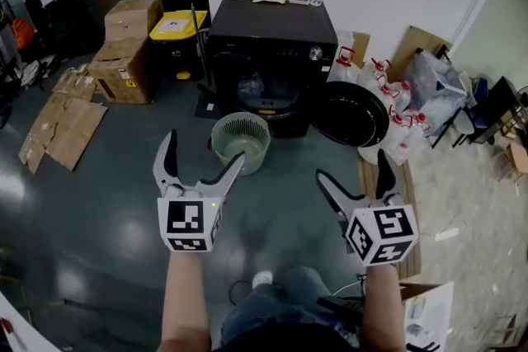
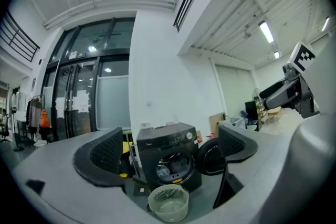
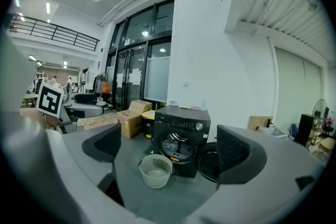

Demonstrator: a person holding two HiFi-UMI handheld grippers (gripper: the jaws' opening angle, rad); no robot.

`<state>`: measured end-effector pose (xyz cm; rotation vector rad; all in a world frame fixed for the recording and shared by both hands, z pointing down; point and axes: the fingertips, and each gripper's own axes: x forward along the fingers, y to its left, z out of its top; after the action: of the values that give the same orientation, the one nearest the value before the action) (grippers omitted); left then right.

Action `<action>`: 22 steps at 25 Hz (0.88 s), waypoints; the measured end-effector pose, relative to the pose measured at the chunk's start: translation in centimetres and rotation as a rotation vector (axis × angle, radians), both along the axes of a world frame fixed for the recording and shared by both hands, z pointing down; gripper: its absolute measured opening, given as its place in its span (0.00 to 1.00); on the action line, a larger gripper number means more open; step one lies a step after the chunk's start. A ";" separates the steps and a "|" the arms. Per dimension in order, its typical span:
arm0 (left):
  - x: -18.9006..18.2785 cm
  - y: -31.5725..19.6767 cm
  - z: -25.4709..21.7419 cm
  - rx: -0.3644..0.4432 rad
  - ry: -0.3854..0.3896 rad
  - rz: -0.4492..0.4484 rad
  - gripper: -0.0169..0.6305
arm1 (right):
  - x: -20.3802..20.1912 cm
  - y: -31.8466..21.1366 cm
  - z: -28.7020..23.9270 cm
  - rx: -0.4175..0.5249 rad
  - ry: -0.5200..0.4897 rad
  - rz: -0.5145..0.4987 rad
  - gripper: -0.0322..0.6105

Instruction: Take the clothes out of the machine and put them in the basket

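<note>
Only dimly, clothes point(image 1: 252, 85) show inside the machine point(image 1: 268, 29)

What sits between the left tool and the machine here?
The basket stands on the floor right in front of the machine; from it to the left tool is bare floor. The head view and left gripper view both show it.

Left of me: stacked cardboard boxes point(image 1: 128, 45), yellow-lidded bin point(image 1: 176, 35) just beside them, flattened cardboard point(image 1: 62, 121) on the floor point(image 1: 107, 202) in front. Far right: clear plastic bags point(image 1: 435, 81) near the wall.
</note>
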<state>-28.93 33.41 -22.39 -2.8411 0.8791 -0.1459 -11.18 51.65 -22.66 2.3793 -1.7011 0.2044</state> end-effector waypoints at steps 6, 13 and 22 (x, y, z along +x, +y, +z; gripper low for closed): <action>-0.2 -2.5 -0.4 -0.006 0.053 -0.063 0.90 | 0.5 -2.0 -0.2 0.055 -0.017 -0.020 0.93; 3.1 -5.6 -1.2 0.022 0.068 -0.088 0.90 | 5.4 -5.2 0.0 0.085 -0.040 0.006 0.93; 13.1 -13.1 1.5 0.016 -0.020 -0.136 0.90 | 14.6 -16.3 3.2 0.051 -0.090 -0.107 0.93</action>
<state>-15.79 20.32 -20.85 -2.7595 1.0645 -0.1834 3.46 35.33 -19.45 2.3391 -1.8908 0.2579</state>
